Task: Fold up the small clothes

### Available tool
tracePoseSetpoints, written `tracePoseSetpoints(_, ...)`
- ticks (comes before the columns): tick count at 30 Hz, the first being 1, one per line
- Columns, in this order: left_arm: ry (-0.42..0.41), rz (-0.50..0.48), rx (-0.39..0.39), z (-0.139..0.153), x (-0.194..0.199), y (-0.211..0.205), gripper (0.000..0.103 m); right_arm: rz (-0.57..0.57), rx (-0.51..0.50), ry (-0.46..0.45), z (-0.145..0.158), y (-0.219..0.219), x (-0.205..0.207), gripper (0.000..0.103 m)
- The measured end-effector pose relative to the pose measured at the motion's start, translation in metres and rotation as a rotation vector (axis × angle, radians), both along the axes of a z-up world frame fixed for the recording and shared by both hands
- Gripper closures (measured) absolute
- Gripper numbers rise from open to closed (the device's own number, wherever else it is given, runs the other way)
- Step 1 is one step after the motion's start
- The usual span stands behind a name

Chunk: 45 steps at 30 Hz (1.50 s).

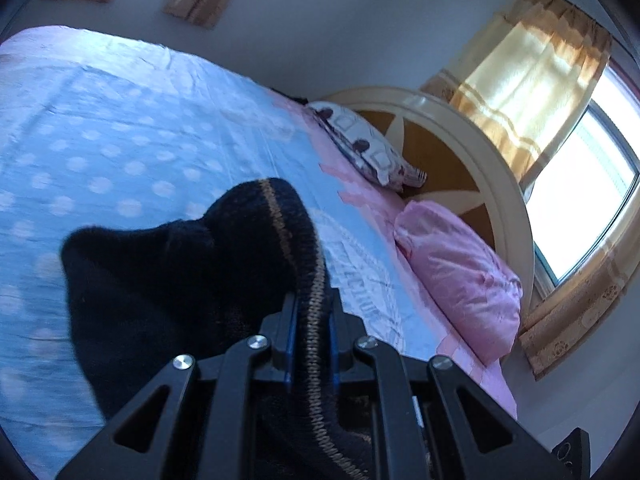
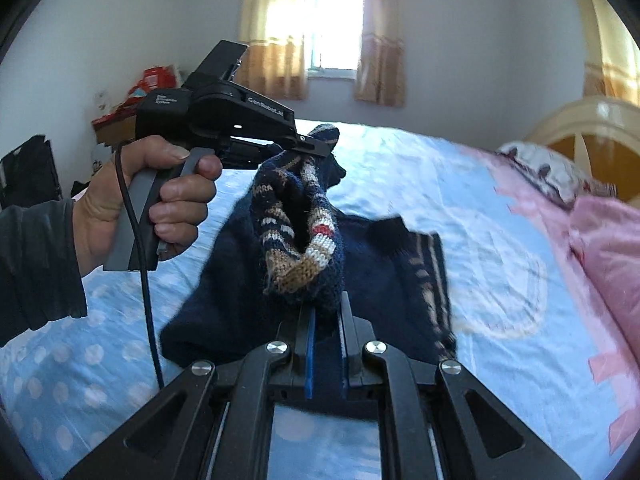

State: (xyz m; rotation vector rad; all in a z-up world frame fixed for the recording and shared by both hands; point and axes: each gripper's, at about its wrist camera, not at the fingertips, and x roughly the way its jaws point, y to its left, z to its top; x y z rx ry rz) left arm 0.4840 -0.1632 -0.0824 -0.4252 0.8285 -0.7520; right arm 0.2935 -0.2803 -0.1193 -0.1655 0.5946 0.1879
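A small navy knitted sweater (image 2: 256, 280) with tan, white and red stripes hangs lifted above the blue polka-dot bed sheet (image 2: 420, 184). My right gripper (image 2: 326, 308) is shut on its striped knitted edge (image 2: 308, 256). My left gripper (image 1: 313, 300) is shut on a navy edge with a tan stitched line (image 1: 280, 224); the dark cloth (image 1: 168, 280) drapes to its left. In the right wrist view the left gripper (image 2: 320, 148), held by a hand (image 2: 160, 200), pinches the sweater's far edge, higher up.
A pink pillow (image 1: 460, 276) and a patterned pillow (image 1: 368, 148) lie at the cream headboard (image 1: 480, 152). Curtained windows (image 1: 580, 184) are behind. Boxes (image 2: 132, 104) stand by the far wall to the left of the bed.
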Motion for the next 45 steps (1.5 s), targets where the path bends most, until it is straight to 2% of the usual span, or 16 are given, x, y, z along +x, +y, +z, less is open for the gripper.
tracePoseSetpoints(16, 0.016, -0.103, 0.081, -0.013, 0.006, -0.078, 0.094, -0.096, 0.16, 0.115, -0.024, -0.073, -0.001, 0.095)
tracePoseSetpoints(21, 0.022, -0.129, 0.145, -0.026, 0.006, -0.099, 0.093, -0.134, 0.244, 0.181, -0.04, -0.092, 0.001, 0.095)
tracePoseSetpoints(23, 0.014, -0.128, 0.197, -0.031, 0.004, -0.109, 0.091, -0.152, 0.284, 0.205, -0.047, -0.101, 0.0, 0.095)
tracePoseSetpoints(25, 0.016, -0.121, 0.227, -0.032, 0.003, -0.116, 0.083, -0.159, 0.31, 0.22, -0.049, -0.106, -0.001, 0.095)
tracePoseSetpoints(27, 0.003, -0.137, 0.242, -0.026, -0.004, -0.122, 0.068, -0.169, 0.327, 0.23, -0.051, -0.111, -0.003, 0.096)
tracePoseSetpoints(28, -0.033, -0.163, 0.249, -0.02, -0.012, -0.125, 0.066, -0.177, 0.335, 0.237, -0.052, -0.114, -0.004, 0.097)
tracePoseSetpoints(30, -0.113, -0.188, 0.299, -0.008, -0.028, -0.128, 0.047, -0.19, 0.347, 0.261, -0.058, -0.12, -0.004, 0.102)
tracePoseSetpoints(33, -0.229, -0.171, 0.35, 0.005, -0.058, -0.11, 0.03, -0.176, 0.388, 0.281, -0.06, -0.129, -0.009, 0.102)
tracePoseSetpoints(35, -0.245, -0.129, 0.375, 0.006, -0.071, -0.083, 0.027, -0.178, 0.413, 0.246, -0.053, -0.135, -0.017, 0.101)
tracePoseSetpoints(37, -0.217, -0.078, 0.394, 0.0, -0.078, -0.055, 0.026, -0.195, 0.431, 0.209, -0.043, -0.143, -0.024, 0.094)
tracePoseSetpoints(38, -0.207, -0.06, 0.395, -0.004, -0.082, -0.041, 0.026, -0.196, 0.439, 0.193, -0.039, -0.146, -0.025, 0.072)
tracePoseSetpoints(39, -0.199, -0.045, 0.393, -0.009, -0.087, -0.026, 0.026, -0.187, 0.458, 0.181, -0.033, -0.149, -0.023, 0.036)
tracePoseSetpoints(40, -0.196, -0.028, 0.402, -0.012, -0.091, -0.019, 0.026, -0.184, 0.479, 0.177, -0.028, -0.151, -0.018, 0.023)
tracePoseSetpoints(42, -0.198, -0.01, 0.403, -0.021, -0.101, -0.005, 0.026, -0.175, 0.531, 0.152, -0.015, -0.154, -0.001, 0.021)
tracePoseSetpoints(44, -0.192, -0.012, 0.38, -0.03, -0.111, 0.003, 0.024, -0.163, 0.521, 0.163, -0.005, -0.148, 0.027, 0.022)
tracePoseSetpoints(45, -0.201, -0.012, 0.373, -0.033, -0.116, 0.004, 0.02, -0.157, 0.521, 0.174, -0.001, -0.146, 0.044, 0.022)
